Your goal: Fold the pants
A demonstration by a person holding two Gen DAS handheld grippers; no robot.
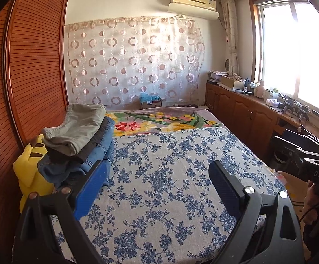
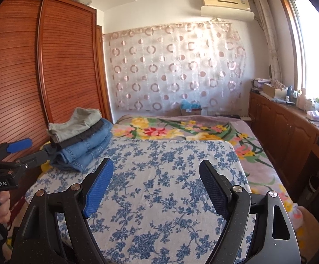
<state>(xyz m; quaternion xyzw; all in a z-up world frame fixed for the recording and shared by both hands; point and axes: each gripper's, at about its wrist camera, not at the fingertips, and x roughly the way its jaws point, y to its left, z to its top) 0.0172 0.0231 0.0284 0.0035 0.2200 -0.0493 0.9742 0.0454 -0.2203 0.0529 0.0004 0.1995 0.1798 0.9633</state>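
Small bedroom, daylit. At left of frame, tall reddish-brown slatted wooden wardrobe [image 1: 34,70]. On far white wall, sheer curtain with pink ring pattern [image 1: 133,61], and above it at upper right a cream wall-mounted air conditioner [image 1: 192,2]. At right, large bright wood-framed window [image 1: 291,50], blown out with sunlight, over a cluttered low brown wooden cabinet run [image 1: 243,107]. Across centre, bed with blue-and-white floral cover [image 1: 170,176], multicoloured flowered blanket [image 1: 159,118] beyond.

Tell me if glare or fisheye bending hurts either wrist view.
Left wrist view: the sunlit window is blown out white and the brown slatted wardrobe bows; right wrist view: less glare, and the stack of folded pants on the blue floral sheet looks sharp.
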